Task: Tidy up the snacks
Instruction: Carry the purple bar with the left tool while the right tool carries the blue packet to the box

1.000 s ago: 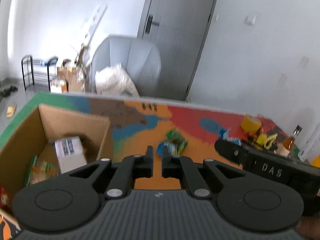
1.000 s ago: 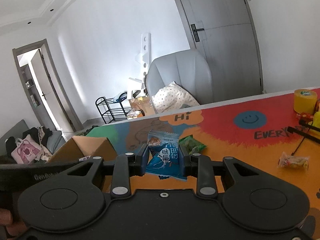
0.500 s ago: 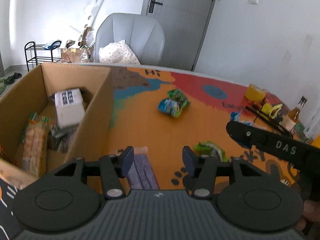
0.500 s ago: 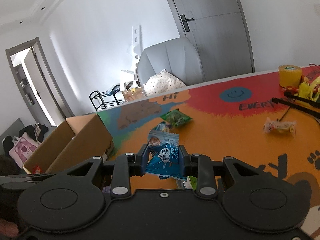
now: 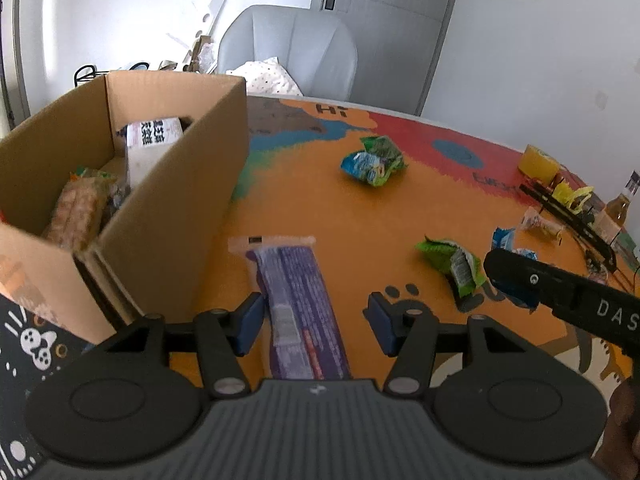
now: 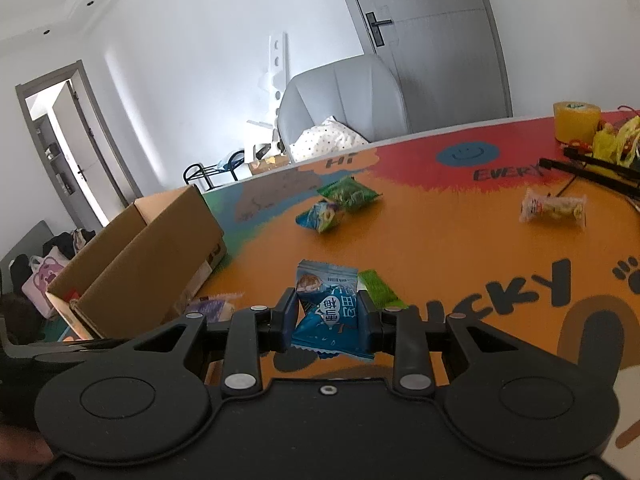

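Seeing wrapped snacks inside the cardboard box; beside it, my left gripper spreads around a purple packet, my right gripper clamps a blue packet.

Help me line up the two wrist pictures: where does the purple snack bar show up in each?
Left wrist: the purple snack bar lies flat at lower centre, between the open fingers of the left hand-held gripper.
Right wrist: only its end peeks out at lower left, above the gripper body.
Shared landmark: the cardboard box, just left of the bar.
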`<control>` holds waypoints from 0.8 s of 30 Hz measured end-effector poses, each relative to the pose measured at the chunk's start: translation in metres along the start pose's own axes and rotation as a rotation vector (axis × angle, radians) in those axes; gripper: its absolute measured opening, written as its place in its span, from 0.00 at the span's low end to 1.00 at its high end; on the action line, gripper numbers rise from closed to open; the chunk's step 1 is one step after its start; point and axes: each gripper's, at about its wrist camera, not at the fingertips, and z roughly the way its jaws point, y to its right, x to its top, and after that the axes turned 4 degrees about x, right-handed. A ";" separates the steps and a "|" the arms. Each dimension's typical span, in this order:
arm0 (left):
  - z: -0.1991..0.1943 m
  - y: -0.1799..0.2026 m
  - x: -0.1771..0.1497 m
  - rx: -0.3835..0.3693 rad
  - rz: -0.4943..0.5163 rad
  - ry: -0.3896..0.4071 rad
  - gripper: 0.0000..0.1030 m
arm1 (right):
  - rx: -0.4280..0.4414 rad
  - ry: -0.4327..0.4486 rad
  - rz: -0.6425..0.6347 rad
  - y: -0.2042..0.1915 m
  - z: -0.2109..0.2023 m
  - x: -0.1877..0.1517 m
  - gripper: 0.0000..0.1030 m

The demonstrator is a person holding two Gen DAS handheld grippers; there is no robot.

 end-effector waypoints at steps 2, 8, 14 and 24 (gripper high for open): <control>0.002 0.001 -0.003 0.013 0.007 -0.002 0.54 | 0.003 -0.002 0.002 0.001 -0.001 -0.002 0.28; 0.006 -0.005 -0.007 0.021 -0.025 0.012 0.31 | 0.008 0.003 0.001 0.001 -0.001 -0.001 0.28; -0.002 -0.003 -0.002 0.001 -0.018 0.050 0.26 | 0.012 0.012 -0.002 -0.001 -0.001 0.004 0.28; -0.022 0.002 0.022 -0.030 -0.004 0.130 0.25 | 0.028 0.043 -0.017 -0.012 -0.001 0.025 0.28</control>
